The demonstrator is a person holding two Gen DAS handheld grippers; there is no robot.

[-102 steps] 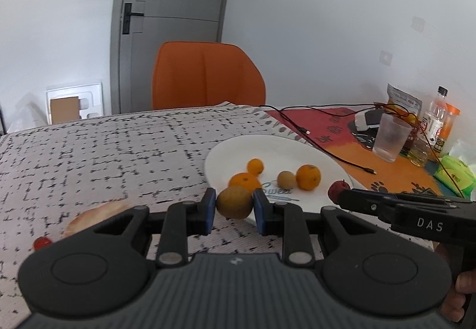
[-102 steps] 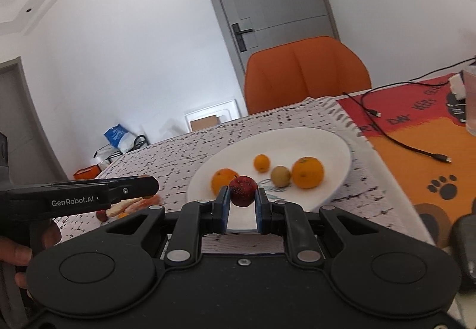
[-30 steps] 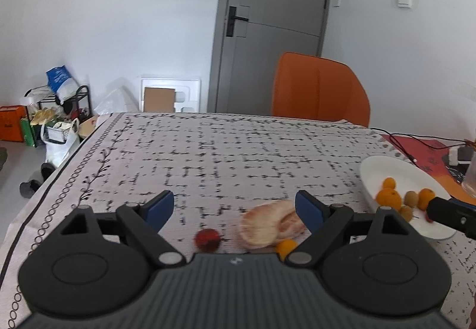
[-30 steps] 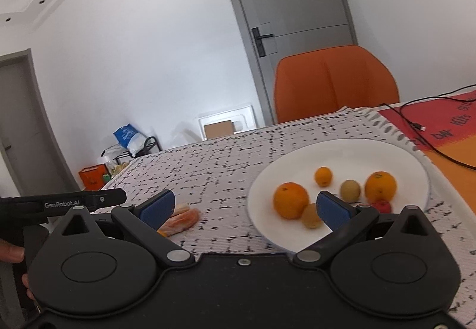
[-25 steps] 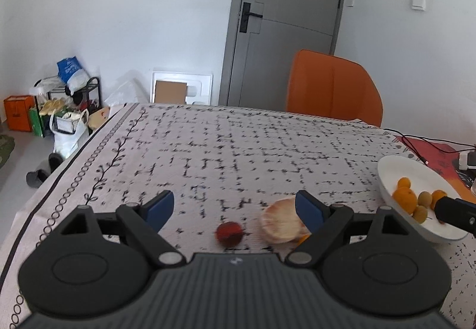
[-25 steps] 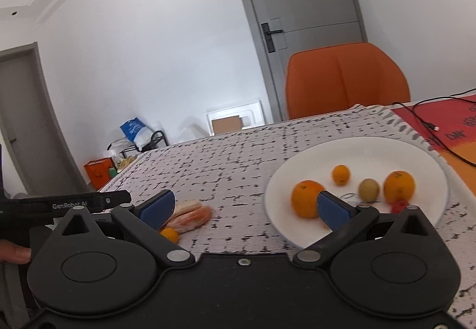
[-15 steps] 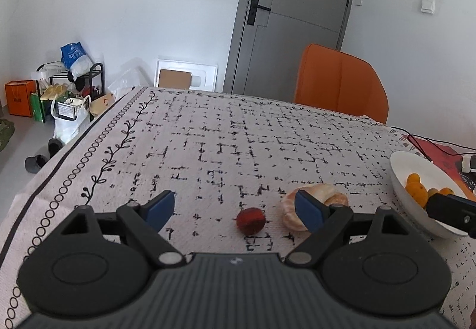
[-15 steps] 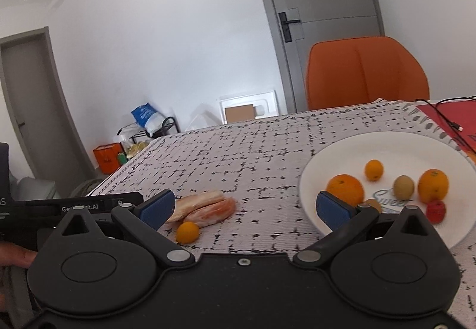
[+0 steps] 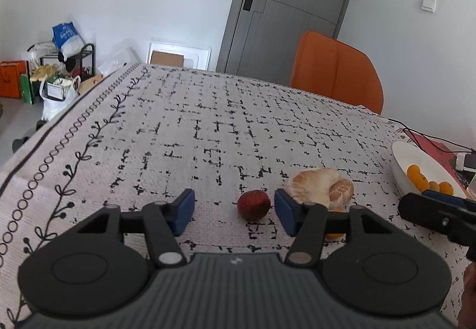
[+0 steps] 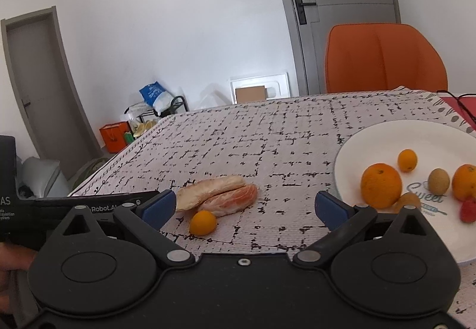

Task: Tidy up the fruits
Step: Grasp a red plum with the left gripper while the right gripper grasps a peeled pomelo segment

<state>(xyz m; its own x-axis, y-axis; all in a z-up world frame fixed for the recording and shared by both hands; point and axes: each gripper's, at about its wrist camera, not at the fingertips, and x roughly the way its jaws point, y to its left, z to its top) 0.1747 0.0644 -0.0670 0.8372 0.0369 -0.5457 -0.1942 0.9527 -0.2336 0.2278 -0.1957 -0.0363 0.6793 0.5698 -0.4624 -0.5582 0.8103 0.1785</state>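
A small dark red fruit point(image 9: 253, 205) lies on the patterned tablecloth between the blue pads of my left gripper point(image 9: 234, 211). Its jaws are closing; the right pad is close to the fruit, the left pad stands well off, and neither presses on it. Beside it lie peeled citrus pieces point(image 9: 321, 187) point(image 10: 218, 195) and a small orange point(image 10: 203, 222). My right gripper point(image 10: 243, 210) is open and empty, low over the cloth. The white plate point(image 10: 383, 135) at the right holds several fruits: oranges point(image 10: 381, 185), a kiwi point(image 10: 438, 180), a red fruit point(image 10: 468, 210).
An orange chair point(image 10: 385, 58) stands behind the table's far edge. A black cable point(image 9: 431, 138) and a red mat lie beyond the plate point(image 9: 400, 162). The table's left edge drops to the floor, where bags and a rack point(image 9: 59, 73) stand.
The left gripper moved forward and down until the red fruit came between its pads, and its jaws narrowed. The right gripper swung left, away from the plate, toward the small orange.
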